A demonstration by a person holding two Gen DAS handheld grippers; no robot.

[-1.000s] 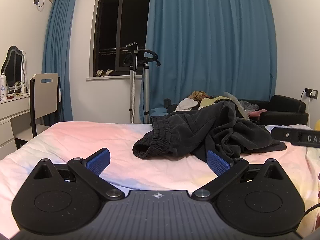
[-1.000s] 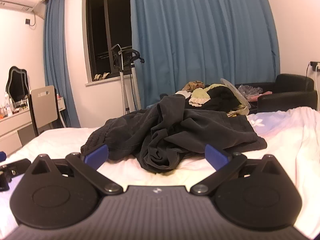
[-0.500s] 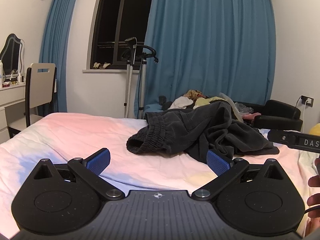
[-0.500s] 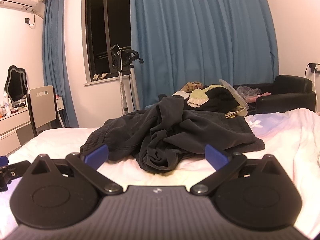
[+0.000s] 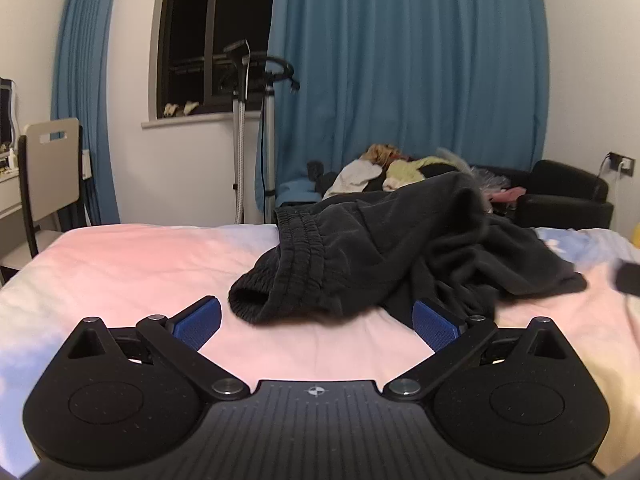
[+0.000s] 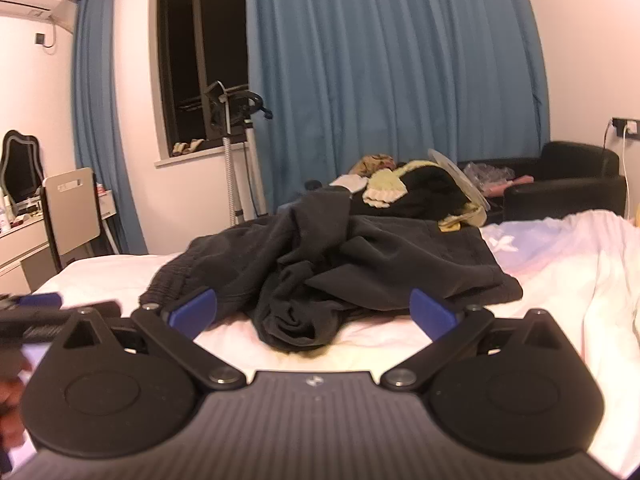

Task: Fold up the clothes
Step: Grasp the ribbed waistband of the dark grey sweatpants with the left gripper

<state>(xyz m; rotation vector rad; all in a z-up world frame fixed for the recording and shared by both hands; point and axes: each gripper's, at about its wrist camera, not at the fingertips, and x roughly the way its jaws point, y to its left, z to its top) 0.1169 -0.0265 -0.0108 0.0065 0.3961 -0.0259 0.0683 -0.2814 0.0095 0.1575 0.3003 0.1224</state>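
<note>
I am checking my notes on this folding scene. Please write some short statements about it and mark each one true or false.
1. The dark garment lies crumpled on the bed. True.
2. The left gripper is shut on the garment. False: it is open and holds nothing.
3. The right gripper is open. True.
4. The curtains are red. False: they are blue.
5. The garment is neatly folded. False: it is bunched.
</note>
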